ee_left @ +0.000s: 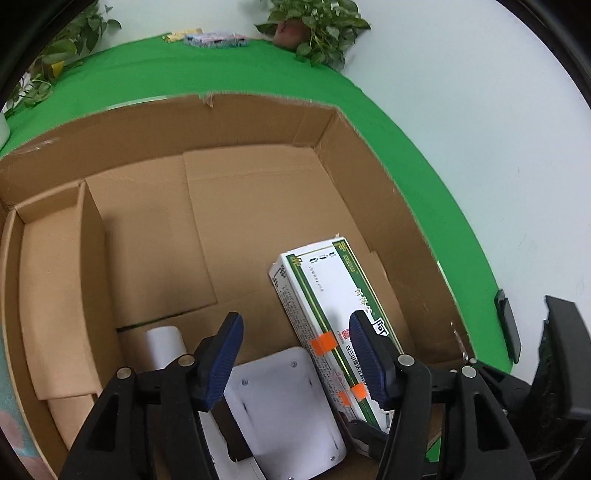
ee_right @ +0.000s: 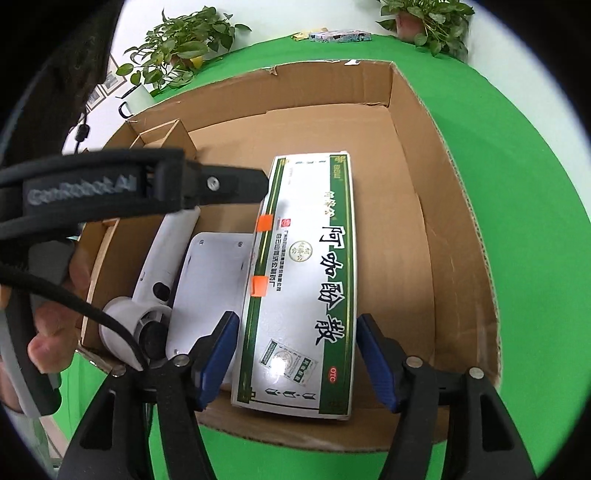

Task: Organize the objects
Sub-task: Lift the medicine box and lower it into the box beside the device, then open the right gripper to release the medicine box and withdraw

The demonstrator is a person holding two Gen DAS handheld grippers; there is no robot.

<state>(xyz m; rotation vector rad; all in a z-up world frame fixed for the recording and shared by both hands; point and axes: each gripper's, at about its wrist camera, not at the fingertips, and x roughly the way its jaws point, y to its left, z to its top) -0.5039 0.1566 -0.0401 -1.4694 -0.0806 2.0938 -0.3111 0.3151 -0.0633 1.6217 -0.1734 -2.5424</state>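
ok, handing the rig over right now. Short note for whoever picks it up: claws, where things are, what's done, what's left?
Left claw: open and empty, above the white device inside the cardboard box.
Right claw: open, straddling the near end of the medicine box, pads not pressing on it.
Things: the medicine box lies flat on the box floor, right beside the white device.
Done: both are in the cardboard box.
Left: the flat packets at the table's far edge are outside the box and are probably next.
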